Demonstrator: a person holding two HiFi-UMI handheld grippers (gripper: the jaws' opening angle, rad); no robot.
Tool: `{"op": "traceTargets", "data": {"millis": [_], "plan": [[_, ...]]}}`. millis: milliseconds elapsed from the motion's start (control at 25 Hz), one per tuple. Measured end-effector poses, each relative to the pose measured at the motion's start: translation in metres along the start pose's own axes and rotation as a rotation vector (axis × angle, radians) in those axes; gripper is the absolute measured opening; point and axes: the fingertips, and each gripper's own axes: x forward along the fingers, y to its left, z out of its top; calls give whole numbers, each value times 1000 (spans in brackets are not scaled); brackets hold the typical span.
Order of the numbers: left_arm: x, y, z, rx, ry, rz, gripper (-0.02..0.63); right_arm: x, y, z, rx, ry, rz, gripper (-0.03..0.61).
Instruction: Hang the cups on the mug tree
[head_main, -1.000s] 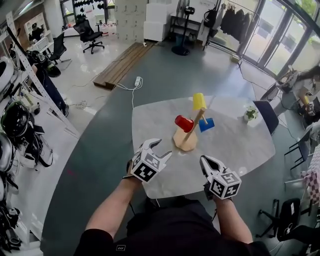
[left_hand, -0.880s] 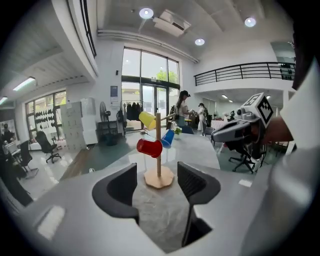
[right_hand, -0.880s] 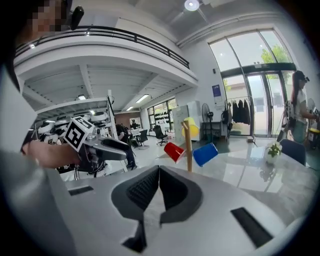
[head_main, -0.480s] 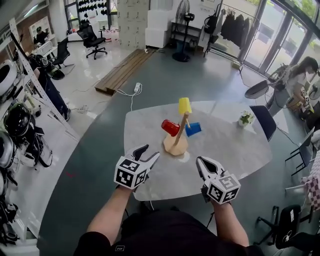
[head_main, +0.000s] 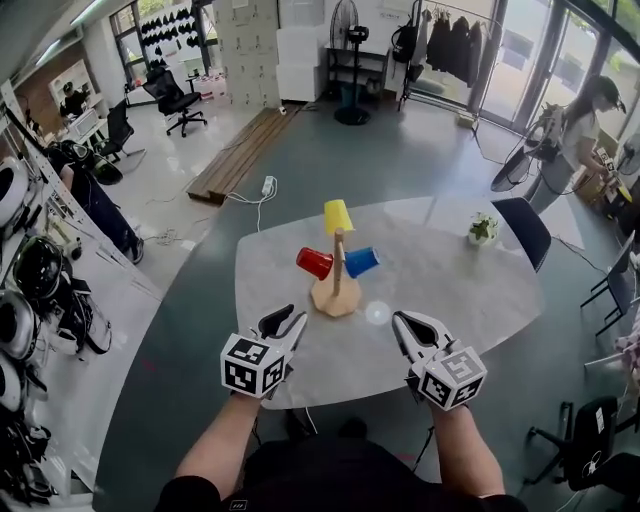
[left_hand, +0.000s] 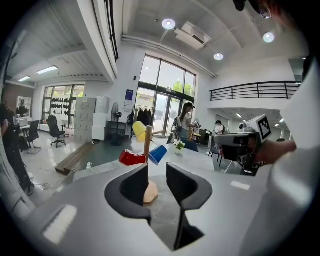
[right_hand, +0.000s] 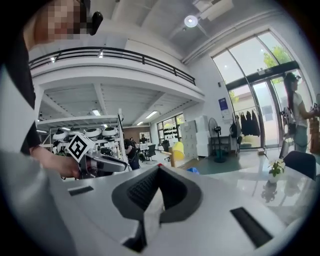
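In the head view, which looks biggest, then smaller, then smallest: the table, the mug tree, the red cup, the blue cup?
1. table
2. mug tree
3. red cup and blue cup: they look about alike, so no ranking.

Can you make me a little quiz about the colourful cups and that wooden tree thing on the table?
1. How many cups hang on the mug tree?
2. True or false: the yellow cup sits highest, above the red cup and the blue cup.
3. The right tool is: A) gripping a cup, B) shut with nothing in it, C) wide open.
Key: 1. three; 2. true; 3. B.
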Motion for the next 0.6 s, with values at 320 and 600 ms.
{"op": "traceTargets", "data": {"millis": [320,600], "plan": [[-13,13,59,33,-106,9,12,-12,-19,61,59,-160,-46,11],[-24,24,80,18,-181,62,11,4,-6,65,-46,-159,-31,11]]}}
